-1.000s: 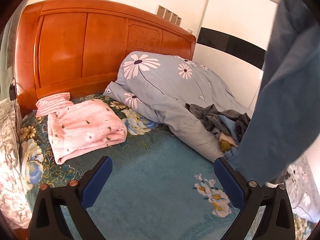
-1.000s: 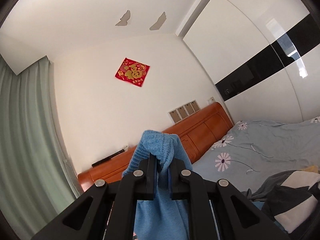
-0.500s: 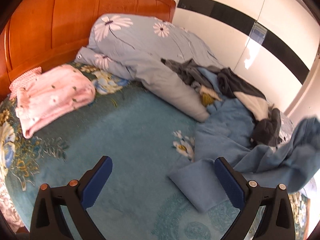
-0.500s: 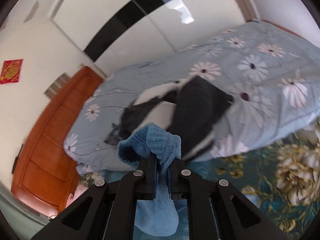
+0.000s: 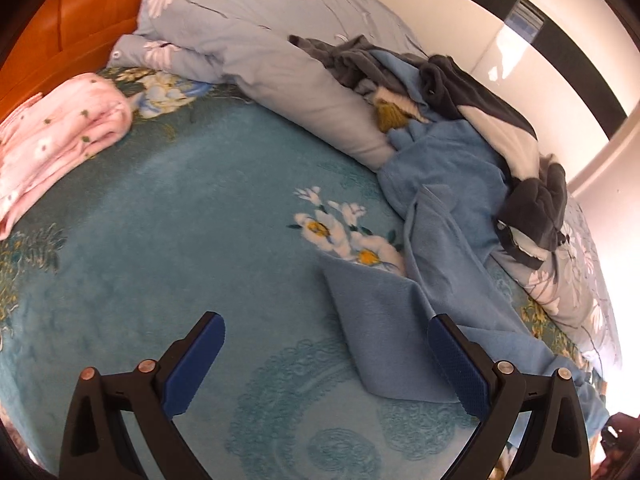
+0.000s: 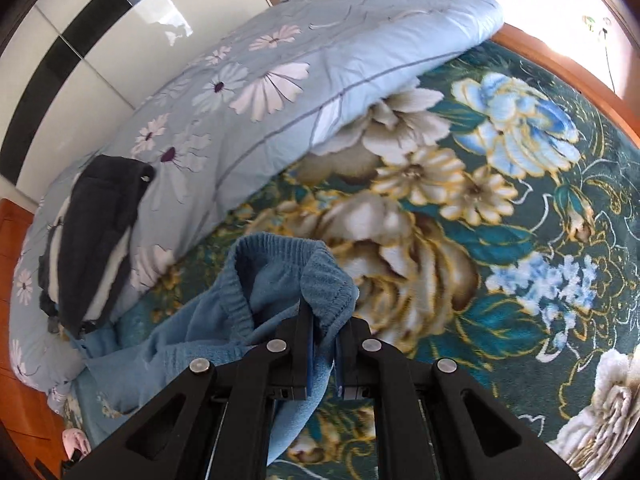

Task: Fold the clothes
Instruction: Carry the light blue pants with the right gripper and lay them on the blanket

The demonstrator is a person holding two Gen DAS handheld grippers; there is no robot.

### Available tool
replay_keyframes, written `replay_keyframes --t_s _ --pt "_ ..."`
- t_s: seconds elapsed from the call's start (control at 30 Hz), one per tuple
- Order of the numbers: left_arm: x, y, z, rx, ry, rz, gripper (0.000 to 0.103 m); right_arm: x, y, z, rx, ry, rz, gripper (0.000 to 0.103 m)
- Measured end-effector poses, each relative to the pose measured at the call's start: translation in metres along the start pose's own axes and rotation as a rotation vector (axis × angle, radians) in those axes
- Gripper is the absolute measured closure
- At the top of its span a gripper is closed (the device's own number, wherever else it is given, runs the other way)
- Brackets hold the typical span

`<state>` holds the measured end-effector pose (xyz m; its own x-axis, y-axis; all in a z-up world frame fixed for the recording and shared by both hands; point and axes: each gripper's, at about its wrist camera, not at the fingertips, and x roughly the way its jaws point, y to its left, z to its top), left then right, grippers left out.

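So the right gripper (image 6: 323, 334) is pinched tight on the elastic waistband of the blue fleece pants (image 6: 208, 332), and the rest of them trails away from it across the floral bedspread (image 6: 500, 208) toward the daisy-print duvet (image 6: 256, 92) and the dark grey and white garment (image 6: 96, 232) lying on it. From the left wrist view the same blue pants (image 5: 452, 216) run long-ways from the clothes pile down toward the lower right, with one leg end (image 5: 380, 332) lying flat just ahead of the left gripper (image 5: 326, 360). That gripper is spread wide with nothing in it, and the leg end sits between its fingers but nearer the right-hand finger (image 5: 458, 364). My read: left is the hand for the hem, and it'll want to shift a bit to that side before closing. Folded pink floral clothes (image 5: 60, 136) sit well off to the left, out of the way
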<state>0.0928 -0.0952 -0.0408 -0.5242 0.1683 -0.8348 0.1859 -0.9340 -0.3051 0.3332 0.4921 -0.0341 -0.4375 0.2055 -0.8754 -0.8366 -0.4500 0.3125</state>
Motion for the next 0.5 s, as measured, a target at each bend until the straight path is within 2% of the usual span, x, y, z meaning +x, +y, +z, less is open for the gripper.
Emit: replay_keyframes --t_s 0.07,0.2,0.33,0.5 --pt "0.006 -0.011 0.005 0.021 0.020 -0.014 0.000 0.014 -0.010 -0.005 0.002 0.037 -0.030 0.095" --pt "0.018 -0.021 0.025 -0.038 0.053 -0.059 0.000 0.028 -0.020 -0.012 -0.004 0.071 -0.041 0.095" --pt "0.044 -0.025 0.039 -0.104 0.116 -0.023 0.002 0.034 -0.026 -0.012 0.006 0.088 -0.033 0.095" --pt "0.073 -0.017 0.037 -0.155 0.215 0.028 0.020 0.041 -0.027 -0.013 -0.003 0.112 -0.035 0.094"
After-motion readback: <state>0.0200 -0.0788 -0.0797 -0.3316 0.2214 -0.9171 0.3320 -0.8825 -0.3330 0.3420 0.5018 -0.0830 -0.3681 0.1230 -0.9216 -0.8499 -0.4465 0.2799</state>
